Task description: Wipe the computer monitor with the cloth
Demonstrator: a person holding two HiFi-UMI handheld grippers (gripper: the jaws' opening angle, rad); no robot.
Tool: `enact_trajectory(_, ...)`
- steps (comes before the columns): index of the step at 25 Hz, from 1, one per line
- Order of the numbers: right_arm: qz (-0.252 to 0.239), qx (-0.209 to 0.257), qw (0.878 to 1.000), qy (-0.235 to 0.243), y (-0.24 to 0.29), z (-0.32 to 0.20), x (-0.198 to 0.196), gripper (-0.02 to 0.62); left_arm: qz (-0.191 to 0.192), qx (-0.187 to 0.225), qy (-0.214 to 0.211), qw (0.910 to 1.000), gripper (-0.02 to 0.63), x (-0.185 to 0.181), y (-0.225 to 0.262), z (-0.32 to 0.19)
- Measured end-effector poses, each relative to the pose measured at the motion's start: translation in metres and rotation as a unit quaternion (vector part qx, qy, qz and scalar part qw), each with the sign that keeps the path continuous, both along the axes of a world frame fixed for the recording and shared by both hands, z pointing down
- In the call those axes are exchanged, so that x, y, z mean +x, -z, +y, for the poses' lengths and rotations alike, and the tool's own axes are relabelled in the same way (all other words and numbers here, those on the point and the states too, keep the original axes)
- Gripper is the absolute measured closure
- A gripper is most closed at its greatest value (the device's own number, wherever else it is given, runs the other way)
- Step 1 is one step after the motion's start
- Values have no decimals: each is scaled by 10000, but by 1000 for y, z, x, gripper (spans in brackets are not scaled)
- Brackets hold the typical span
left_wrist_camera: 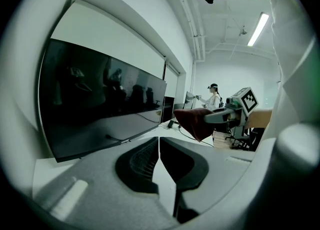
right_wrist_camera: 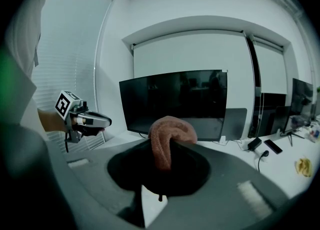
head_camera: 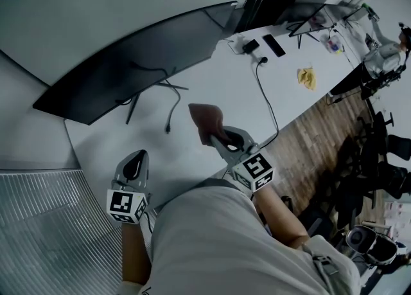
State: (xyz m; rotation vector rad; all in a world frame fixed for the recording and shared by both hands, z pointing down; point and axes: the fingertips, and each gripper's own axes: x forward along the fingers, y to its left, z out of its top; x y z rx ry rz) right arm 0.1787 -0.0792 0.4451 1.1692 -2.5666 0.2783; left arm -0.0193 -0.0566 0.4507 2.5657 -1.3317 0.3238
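A: Nearest us, what do you count?

B: Two tools. Left tongs [left_wrist_camera: 159, 143] are pressed together with nothing between them. Right tongs [right_wrist_camera: 166, 150] are clamped on the cloth [right_wrist_camera: 172, 129].

A: Just one cloth?

B: One, reddish-brown, bunched over the jaw tips. It is held above the white counter [head_camera: 212, 75] in front of the monitor [head_camera: 141, 56], apart from the screen.

A: Monitors?

B: One wide dark one at the counter's back, and a second smaller monitor [head_camera: 314, 16] farther right. One crumpled yellow thing [head_camera: 307, 78] lies near the edge.
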Motion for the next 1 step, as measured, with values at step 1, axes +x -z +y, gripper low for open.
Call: enact_trajectory(1, -5, -5, 10000, -4, 0, 1, 2, 525, 3, 3, 6, 10000, 601, 1, 0, 0)
